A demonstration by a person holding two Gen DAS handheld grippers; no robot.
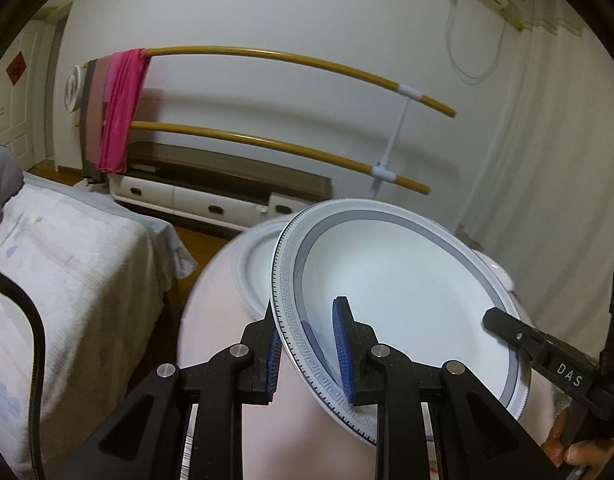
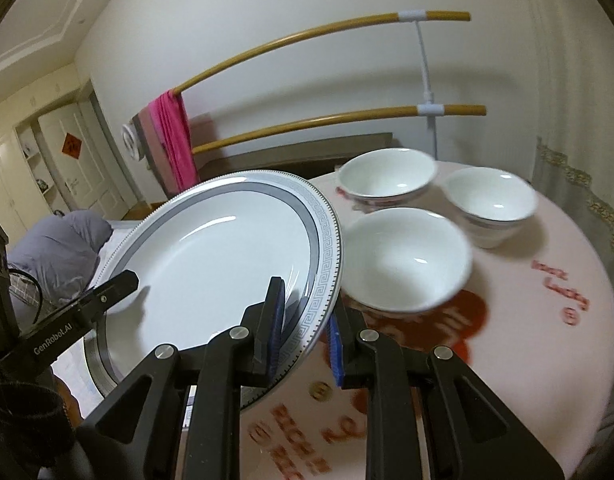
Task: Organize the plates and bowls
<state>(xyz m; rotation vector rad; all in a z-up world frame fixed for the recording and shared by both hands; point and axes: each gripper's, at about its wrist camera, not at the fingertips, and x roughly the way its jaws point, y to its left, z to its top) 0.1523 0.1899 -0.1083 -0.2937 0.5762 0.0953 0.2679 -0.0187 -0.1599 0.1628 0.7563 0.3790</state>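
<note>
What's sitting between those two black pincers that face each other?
The grey-rimmed plate spans the gap: the left gripper pinches one edge, the right gripper the opposite edge. Both wrist views show it.

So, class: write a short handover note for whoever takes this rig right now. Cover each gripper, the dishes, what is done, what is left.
Left gripper: shut on the plate's rim, near side.
Right gripper: shut on the same plate's opposite rim.
The plate is held tilted in the air between both, above the table's edge.
A second plate lies on the table beyond it.
Three white bowls stand separately on the table, unstacked.
Done: plate lifted.
Left: set it down, probably on the other plate; gather the bowls.
</note>
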